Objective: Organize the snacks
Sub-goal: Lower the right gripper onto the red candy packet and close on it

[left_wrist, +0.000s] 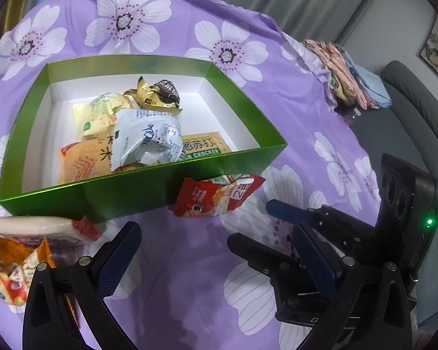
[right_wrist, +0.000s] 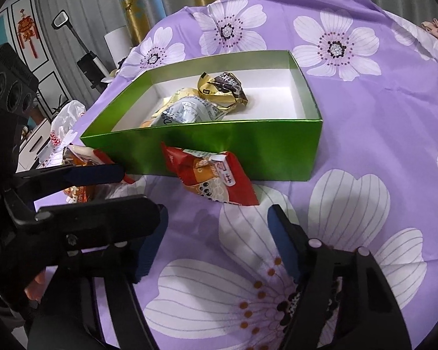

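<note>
Left wrist view: the left tongs (left_wrist: 216, 250) are spread and empty above the purple cloth. The green box (left_wrist: 149, 186) already holds several snacks; a red packet (left_wrist: 216, 195) leans against its near wall, and more packets (left_wrist: 23, 250) lie by the near left corner.

Right wrist view: the right tongs (right_wrist: 216, 242) are spread, empty, nearest the red packet (right_wrist: 216, 175). Advice: pinch its upper crimped end (not the bulging middle), lift clear of the wall, then release inside.
</note>
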Demonstrator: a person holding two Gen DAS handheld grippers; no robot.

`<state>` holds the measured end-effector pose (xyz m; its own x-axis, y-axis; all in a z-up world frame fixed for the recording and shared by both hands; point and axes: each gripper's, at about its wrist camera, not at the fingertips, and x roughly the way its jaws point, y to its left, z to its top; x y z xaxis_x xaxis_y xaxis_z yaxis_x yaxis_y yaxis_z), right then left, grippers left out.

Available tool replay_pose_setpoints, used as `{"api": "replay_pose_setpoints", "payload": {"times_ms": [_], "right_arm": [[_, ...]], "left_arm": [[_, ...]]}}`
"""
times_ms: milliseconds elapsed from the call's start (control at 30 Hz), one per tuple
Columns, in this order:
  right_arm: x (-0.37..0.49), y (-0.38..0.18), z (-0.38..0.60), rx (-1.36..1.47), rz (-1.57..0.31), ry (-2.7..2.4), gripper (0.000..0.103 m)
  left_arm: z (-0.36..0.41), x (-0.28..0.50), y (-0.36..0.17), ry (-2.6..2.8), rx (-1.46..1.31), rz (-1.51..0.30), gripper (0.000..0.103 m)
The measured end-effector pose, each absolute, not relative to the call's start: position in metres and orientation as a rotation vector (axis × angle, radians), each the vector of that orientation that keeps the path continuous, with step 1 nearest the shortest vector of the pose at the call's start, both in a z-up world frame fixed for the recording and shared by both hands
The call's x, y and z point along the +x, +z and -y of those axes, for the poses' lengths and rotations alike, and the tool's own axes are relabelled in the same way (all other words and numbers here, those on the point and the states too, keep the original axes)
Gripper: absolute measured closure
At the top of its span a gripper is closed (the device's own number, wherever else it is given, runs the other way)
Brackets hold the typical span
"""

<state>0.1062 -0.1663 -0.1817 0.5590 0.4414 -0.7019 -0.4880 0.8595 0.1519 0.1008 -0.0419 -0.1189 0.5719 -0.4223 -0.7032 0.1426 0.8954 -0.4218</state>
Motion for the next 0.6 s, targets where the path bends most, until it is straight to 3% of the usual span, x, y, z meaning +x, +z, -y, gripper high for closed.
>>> {"api": "replay_pose_setpoints", "payload": {"times_ms": [300, 600], "right_arm": [[0.12, -0.185, 0.168, -0.034, -0.827, 0.577, 0.05], [0.131, -0.184, 0.164, -0.051, -0.831, 0.6, 0.06]], "left_arm": [[0.046, 0.113, -0.124, -0.356, -0.358, -0.894, 0.001], [0.049, 0.124, -0.13, -0.37, -0.39, -0.892, 0.016]]}}
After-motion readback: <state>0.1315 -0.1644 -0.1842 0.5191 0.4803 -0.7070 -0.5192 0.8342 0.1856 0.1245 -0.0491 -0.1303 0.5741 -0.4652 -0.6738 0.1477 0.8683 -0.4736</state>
